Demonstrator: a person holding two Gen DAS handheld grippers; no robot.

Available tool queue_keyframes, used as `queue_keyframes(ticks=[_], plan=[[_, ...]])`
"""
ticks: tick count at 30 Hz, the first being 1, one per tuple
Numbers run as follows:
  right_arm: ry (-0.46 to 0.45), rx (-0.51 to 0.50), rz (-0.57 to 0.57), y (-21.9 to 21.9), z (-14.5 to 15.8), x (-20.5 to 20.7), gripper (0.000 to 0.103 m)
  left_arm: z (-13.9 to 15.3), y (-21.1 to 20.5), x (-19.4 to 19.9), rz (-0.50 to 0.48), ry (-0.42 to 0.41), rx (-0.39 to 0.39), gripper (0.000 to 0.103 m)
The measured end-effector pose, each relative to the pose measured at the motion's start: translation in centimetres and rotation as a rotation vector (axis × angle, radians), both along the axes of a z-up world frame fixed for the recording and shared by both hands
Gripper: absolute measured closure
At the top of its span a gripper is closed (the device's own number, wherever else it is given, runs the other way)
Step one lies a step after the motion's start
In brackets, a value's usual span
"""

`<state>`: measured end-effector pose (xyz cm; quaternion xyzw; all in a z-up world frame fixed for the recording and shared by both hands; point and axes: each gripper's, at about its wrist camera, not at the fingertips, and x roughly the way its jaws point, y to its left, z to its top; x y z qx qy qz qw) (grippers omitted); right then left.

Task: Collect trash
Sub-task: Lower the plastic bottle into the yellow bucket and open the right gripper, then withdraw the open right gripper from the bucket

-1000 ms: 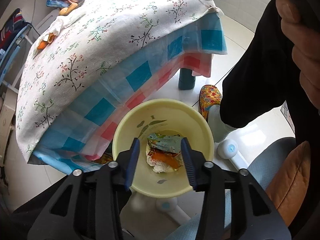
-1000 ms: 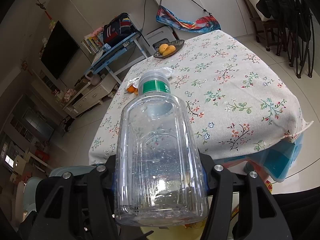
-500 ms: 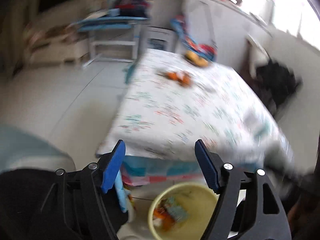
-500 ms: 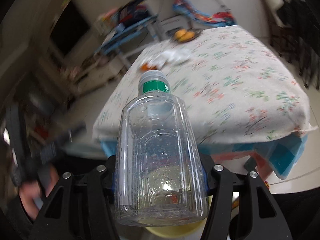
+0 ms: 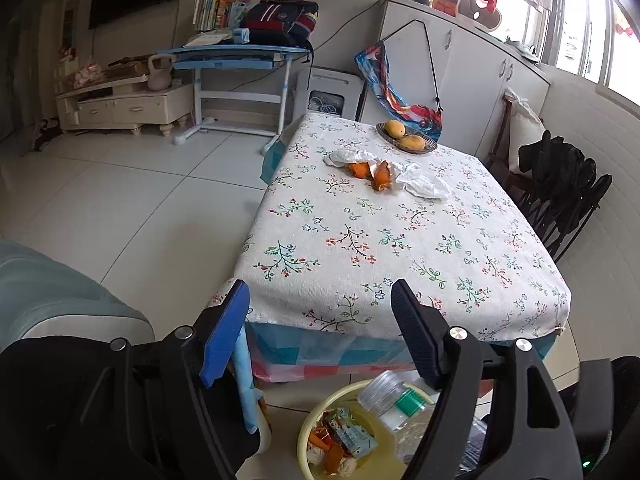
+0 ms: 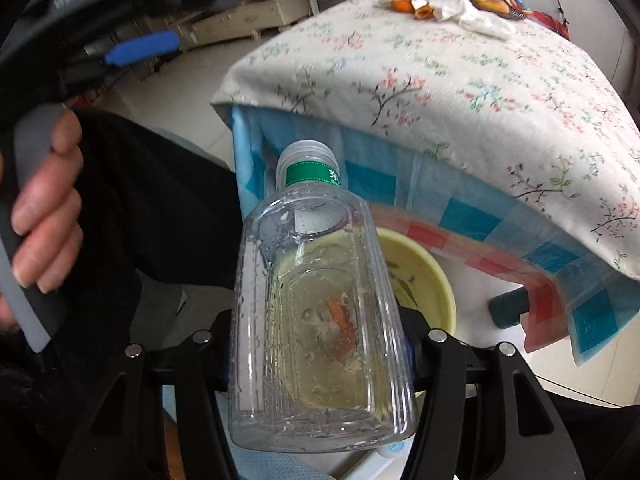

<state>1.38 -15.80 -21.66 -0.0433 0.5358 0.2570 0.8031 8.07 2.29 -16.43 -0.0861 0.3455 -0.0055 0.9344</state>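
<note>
Left wrist view: left gripper (image 5: 320, 336) empty, jaws spread wide, nothing between them; aimed over the near edge of the table (image 5: 400, 240). Bin (image 5: 316, 420) on the floor below the near edge, already holding a wrapper (image 5: 350, 434), peel and tissue; bottle (image 5: 400, 404) poised over its rim, neck first. Left on the table toward the far edge: orange peels (image 5: 370, 170) and tissues (image 5: 424, 184), lying touching one another; just beyond them, a fruit dish (image 5: 406, 140) at the far edge, judged not trash. Judged stage: part done; bottle about to go in, peels and tissues yet to be fetched.

Against the earlier frames: a second ago pointed down into the bin with jaws much narrower, framing the trash inside; now raised and rolled to face the table, jaws far wider; blur of half a second ago gone.

Right wrist view: right gripper (image 6: 320, 344) clamped on the bottle (image 6: 316, 292) by its lower body, cap end pointing away and down toward the bin (image 6: 424, 280), which lies directly behind it below the near table edge (image 6: 360, 128). Left hand (image 6: 44, 208) on its gripper handle at the left edge.

Against the earlier frames: grip width unchanged; a second ago bottle held above the tabletop, roughly level; now tipped steeply down and lowered, bin visible through the clear body.
</note>
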Motion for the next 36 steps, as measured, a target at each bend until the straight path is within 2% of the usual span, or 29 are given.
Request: queue_keyframes(ticks=[8,10,17,36], plan=[[0.052,-0.045,0.002,0.9,-1.5,0.7,0.045,0.4,-0.9,-0.4,-0.016,-0.029,0.043,0.031],[0.062,-0.042,-0.012,0.8,-1.7,1.1,0.040,0.6,-1.4,-0.6,-0.022,-0.039,0.060,0.029],[0.057,-0.034,-0.030,0.2,-1.5,1.0,0.036,0.7,-2.0,-0.9,-0.034,-0.057,0.091,0.027],[0.045,-0.035,-0.031,0.3,-1.2,1.0,0.031,0.4,-2.4,-0.9,-0.040,-0.051,0.111,0.023]])
